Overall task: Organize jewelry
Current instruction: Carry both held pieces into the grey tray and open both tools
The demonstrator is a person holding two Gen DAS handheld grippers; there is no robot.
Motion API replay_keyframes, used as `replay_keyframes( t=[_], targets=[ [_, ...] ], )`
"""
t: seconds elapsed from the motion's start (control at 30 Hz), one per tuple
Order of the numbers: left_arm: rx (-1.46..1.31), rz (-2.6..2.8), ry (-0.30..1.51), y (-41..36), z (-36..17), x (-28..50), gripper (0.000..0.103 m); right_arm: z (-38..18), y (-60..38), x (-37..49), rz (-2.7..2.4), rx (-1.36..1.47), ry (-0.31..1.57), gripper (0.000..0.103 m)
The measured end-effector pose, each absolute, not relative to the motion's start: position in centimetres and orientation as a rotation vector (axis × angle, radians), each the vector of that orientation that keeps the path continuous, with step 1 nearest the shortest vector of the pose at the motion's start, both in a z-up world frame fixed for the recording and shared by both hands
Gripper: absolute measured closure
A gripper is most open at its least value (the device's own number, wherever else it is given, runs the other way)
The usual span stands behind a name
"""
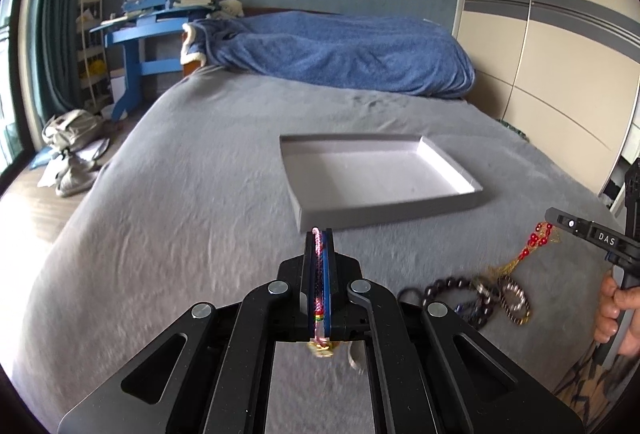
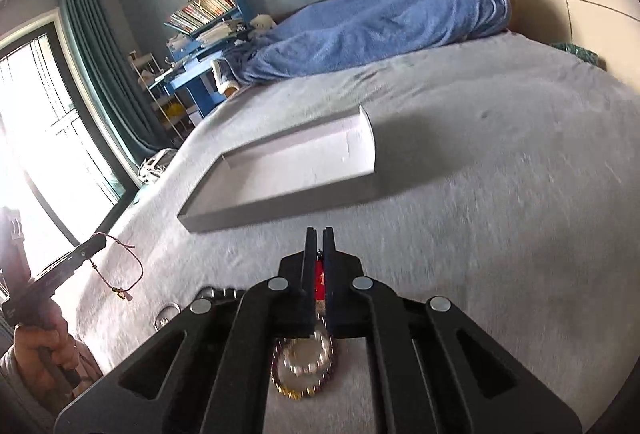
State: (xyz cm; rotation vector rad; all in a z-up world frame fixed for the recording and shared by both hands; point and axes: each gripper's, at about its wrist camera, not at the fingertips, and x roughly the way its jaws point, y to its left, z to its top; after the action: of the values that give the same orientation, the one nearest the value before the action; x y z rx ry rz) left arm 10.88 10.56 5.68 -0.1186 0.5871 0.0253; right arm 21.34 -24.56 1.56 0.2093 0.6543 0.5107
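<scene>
Item: your left gripper [image 1: 319, 234], jaws pinching a pink cord bracelet [image 2: 120, 266], lifted for the tray [image 1: 308, 212] at 12 o'clock. Right gripper [image 2: 319, 232], jaws clamped on a red bead string [image 1: 532, 246]. Bead bracelets [image 1: 480, 300] wait on the bed [image 1: 180, 214].

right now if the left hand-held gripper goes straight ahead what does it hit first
Probably the near wall of the tray, just beyond the tips of the left hand-held gripper, which is shut on a woven bracelet. The height is unclear, so it might pass over the rim.

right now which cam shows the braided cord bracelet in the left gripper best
The right wrist view: the cord bracelet hangs as a full loop from the left gripper, charm at the bottom. The left wrist view shows only a pink strand edge-on between the shut fingers.
</scene>
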Motion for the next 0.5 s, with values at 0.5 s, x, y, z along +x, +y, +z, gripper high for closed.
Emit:
replay_keyframes(
  t=[0.5],
  targets=[
    [-0.026, -0.044, 0.517, 8.0, 10.9, 20.5, 0.100, 8.1, -20.3, 29.6, 0.561, 0.183, 0.582, 0.100]
  ],
)
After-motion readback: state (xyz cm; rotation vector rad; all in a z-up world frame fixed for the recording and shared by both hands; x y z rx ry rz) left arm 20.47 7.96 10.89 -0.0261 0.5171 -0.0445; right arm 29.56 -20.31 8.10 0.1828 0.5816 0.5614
